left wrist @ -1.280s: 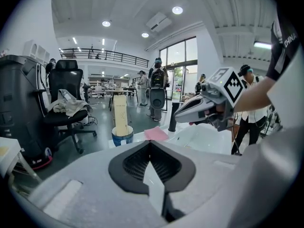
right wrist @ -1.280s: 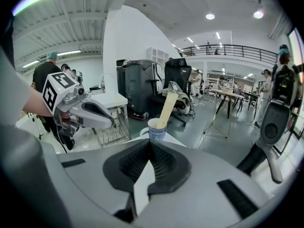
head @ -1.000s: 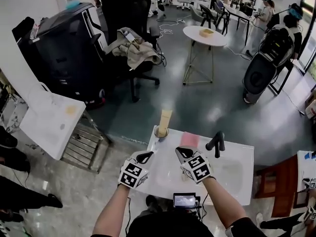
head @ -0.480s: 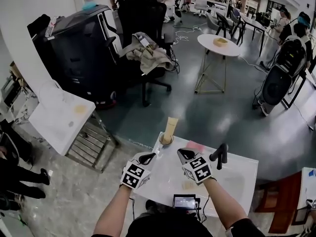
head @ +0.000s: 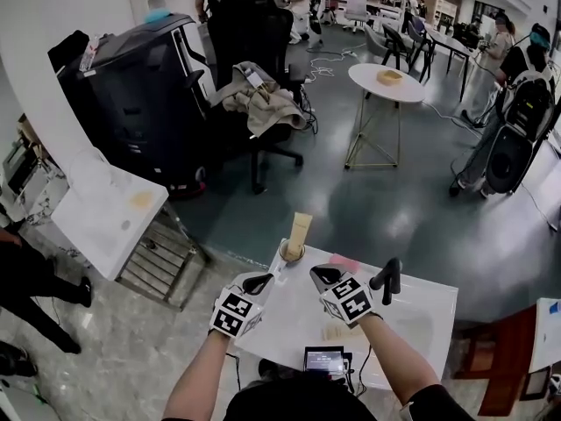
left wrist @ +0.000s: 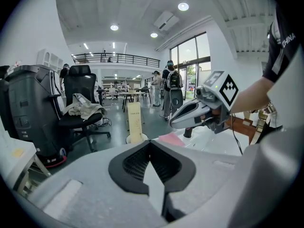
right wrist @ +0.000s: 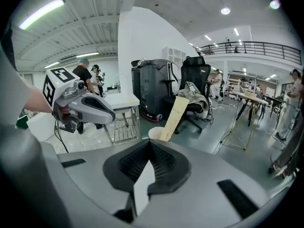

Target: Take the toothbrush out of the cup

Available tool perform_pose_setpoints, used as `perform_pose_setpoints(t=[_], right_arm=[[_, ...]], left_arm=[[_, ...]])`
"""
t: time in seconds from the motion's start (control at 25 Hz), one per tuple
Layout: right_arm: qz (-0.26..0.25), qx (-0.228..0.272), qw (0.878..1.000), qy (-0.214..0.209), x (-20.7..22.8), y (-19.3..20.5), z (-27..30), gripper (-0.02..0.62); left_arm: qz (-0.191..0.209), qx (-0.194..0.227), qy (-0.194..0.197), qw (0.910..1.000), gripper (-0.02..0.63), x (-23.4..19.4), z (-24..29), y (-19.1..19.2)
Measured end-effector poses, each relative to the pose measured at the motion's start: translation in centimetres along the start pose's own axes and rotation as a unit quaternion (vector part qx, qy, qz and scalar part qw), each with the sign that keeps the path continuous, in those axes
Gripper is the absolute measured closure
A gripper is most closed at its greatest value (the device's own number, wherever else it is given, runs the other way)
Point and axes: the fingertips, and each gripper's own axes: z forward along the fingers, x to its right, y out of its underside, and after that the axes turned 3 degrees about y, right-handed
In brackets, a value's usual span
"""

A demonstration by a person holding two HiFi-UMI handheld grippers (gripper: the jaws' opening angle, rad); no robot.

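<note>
A white cup stands at the far left corner of the white table. A tall tan toothbrush pack leans upright in it. My left gripper hovers just short of the cup, to its left, jaws shut and empty. My right gripper hangs to the cup's right, also shut with nothing in it. In the left gripper view the cup and pack lie straight beyond the shut jaws. In the right gripper view the pack rises from the cup just past the jaws.
A pink cloth lies right of the cup and a black tap stands beyond it. A small screen sits at the table's near edge. Off the table stand a wire rack, an office chair and a black machine.
The head view has swung a little, so the room sits differently in the frame. My right gripper has edged slightly across the table. Both grippers stay shut near the cup.
</note>
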Motion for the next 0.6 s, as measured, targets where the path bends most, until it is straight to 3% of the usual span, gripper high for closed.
perform_pose_setpoints(t=[0.6], right_arm=[[-0.03,0.009,0.999,-0.013,4.2,-2.6,3.5,0.586]], left_arm=[[0.018,-0.017,-0.004,0.9997,0.595,-2.0,0.9,-0.5]])
